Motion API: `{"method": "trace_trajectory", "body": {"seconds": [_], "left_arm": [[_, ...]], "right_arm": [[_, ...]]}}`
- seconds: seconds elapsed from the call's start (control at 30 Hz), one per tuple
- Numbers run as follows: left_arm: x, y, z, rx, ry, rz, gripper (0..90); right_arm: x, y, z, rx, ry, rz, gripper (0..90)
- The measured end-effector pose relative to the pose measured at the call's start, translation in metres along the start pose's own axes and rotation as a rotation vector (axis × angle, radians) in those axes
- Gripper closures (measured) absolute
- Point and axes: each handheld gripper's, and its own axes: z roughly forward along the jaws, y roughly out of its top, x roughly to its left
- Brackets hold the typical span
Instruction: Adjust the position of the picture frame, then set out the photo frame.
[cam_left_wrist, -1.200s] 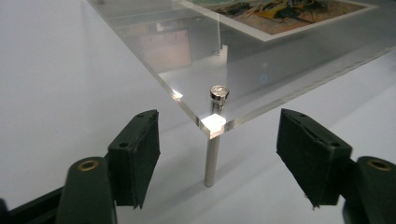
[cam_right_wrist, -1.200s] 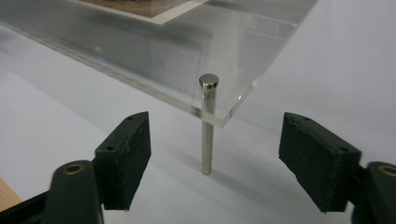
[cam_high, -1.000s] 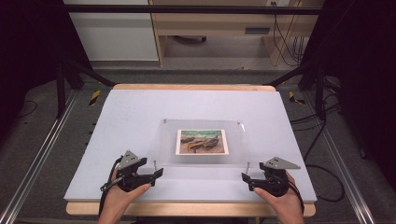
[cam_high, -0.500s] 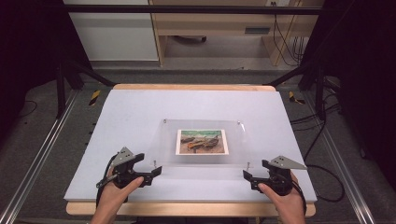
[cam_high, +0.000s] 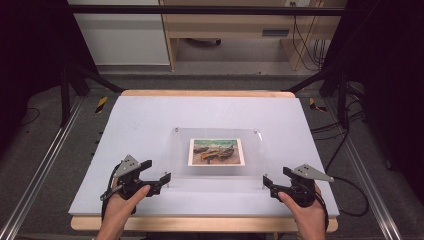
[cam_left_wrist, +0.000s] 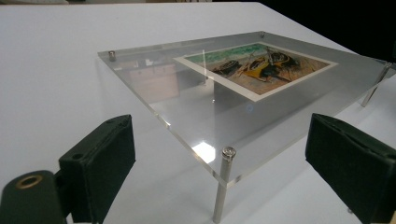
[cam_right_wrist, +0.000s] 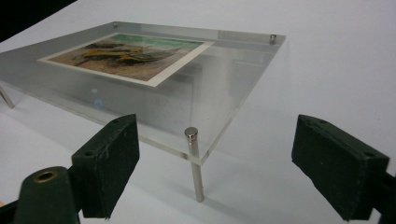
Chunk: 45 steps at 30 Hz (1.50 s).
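On the white tabletop (cam_high: 150, 120), the clear acrylic frame (cam_high: 172, 155) with its picture (cam_high: 217, 151) lies at the centre of the high view, long axis running left to right across the frame, raised on short metal posts. The left tongs (cam_high: 156, 181) at lower left and the right tongs (cam_high: 270, 186) at lower right each face a near corner, about equally close. Both are wide open and hold nothing, each near corner post (cam_left_wrist: 223, 183) (cam_right_wrist: 194, 161) standing between spread jaws, with bare tabletop all round.
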Motion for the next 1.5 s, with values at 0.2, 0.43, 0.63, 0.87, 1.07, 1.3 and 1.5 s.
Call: {"method": "trace_trajectory", "body": {"seconds": [0.2,0.43,0.63,0.87,1.07,1.3,1.5], "left_arm": [[-0.006,0.005,0.0,0.021,0.018,0.008,12.3],[0.0,0.03,0.013,0.07,0.064,0.0,12.3],[0.012,0.042,0.031,0.107,0.037,-0.015,11.3],[0.015,0.024,0.035,0.096,0.044,-0.076,11.6],[0.015,0.017,0.036,0.098,0.043,-0.118,14.2],[0.014,0.014,0.044,0.13,0.029,-0.133,14.5],[0.017,0.01,0.048,0.144,-0.008,-0.194,15.3]], "right_arm": [[0.006,0.006,0.001,-0.021,-0.037,-0.006,21.3],[0.009,0.029,0.01,-0.004,-0.019,-0.034,21.8],[-0.003,0.051,0.039,0.056,0.002,-0.011,16.9],[-0.006,0.04,0.043,0.054,0.032,0.035,18.1],[-0.007,0.033,0.043,0.075,0.052,0.046,21.3],[-0.007,0.028,0.055,0.124,0.067,0.068,20.4],[-0.006,0.026,0.061,0.147,0.091,0.094,19.0]]}}
